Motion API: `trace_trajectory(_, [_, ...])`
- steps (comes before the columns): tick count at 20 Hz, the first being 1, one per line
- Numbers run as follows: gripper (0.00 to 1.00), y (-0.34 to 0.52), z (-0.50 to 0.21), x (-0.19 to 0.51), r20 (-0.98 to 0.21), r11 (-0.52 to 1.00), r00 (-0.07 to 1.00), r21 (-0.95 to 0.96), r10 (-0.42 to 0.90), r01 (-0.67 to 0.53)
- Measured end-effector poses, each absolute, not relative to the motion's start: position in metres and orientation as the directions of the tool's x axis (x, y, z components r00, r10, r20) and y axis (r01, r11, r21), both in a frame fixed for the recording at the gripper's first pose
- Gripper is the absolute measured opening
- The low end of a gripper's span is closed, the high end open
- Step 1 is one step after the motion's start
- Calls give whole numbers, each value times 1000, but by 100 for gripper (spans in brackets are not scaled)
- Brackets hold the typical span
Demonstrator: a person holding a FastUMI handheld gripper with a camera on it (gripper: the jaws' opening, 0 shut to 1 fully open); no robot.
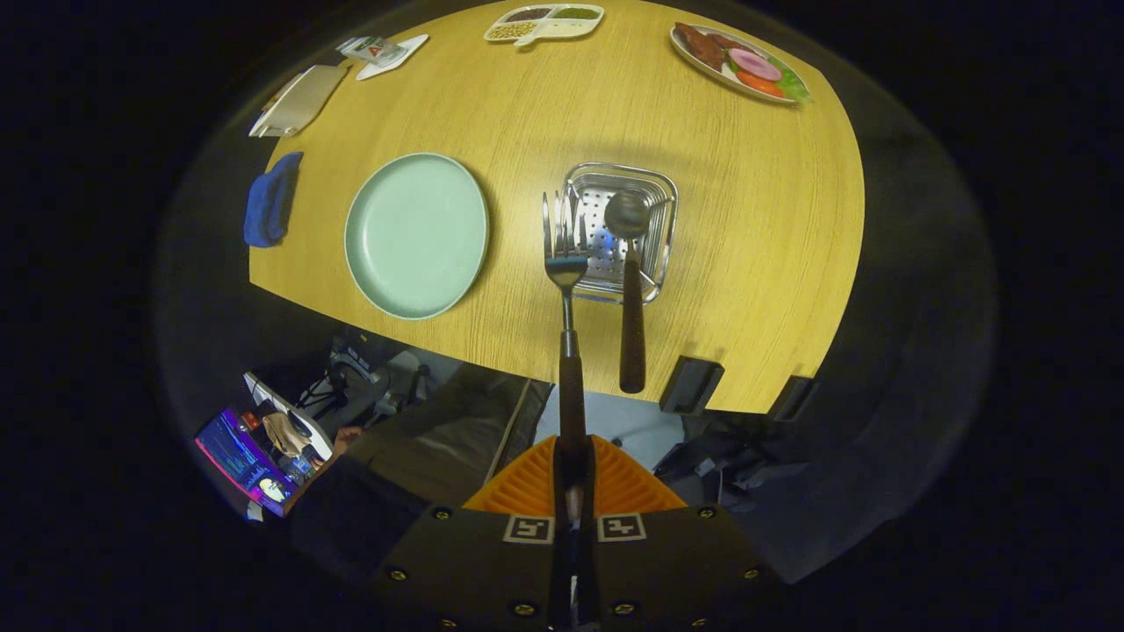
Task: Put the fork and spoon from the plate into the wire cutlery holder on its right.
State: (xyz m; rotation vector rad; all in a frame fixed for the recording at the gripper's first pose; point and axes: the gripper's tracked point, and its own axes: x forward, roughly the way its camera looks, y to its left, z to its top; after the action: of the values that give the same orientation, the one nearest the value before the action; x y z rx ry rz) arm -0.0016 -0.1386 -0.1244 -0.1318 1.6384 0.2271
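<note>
The fork (565, 254), with a dark handle and silver tines, is clamped by its handle between the two fingers of the hand-held gripper (572, 491), which are closed tight on it. It points straight ahead from the fingers, its tines over the left rim of the wire cutlery holder (663, 197). Whether the tines touch that rim cannot be told.

The holder is a small, square, shiny metal basket with a perforated base, standing on a pale wooden tabletop (773, 263). The spoon (630, 290) is already in it: its bowl rests inside the basket and its dark handle leans out over the near rim, just right of the fork.

To the left of the holder, a little apart, lies a round pale green plate (416, 234) with nothing on it. Farther left, at the tabletop's edge, sits a folded blue cloth (270, 200), and beyond it a flat beige object (299, 101) and a small white tray (391, 54) with a packet on it.

At the far side of the tabletop are a divided white dish (544, 24) holding small portions of food and an oval plate (738, 63) of sliced meat and vegetables.

Below the tabletop's near edge, a person's dark sleeve (351, 500) and a lit screen (241, 461) can be seen.
</note>
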Motion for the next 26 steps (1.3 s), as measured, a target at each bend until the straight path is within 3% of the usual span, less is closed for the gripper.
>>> trace_trajectory(5, [4,-143,-128,9,-989,982,-144,49,23,-182])
trace_trajectory(17, [4,-140,-146,19,-955,976,-278,-44,-104,-212])
trace_trajectory(20, [10,-139,-145,21,-958,980,-271,-40,-93,-196])
trace_trajectory(26, [12,-135,-130,32,-980,984,-196,-5,-41,-180])
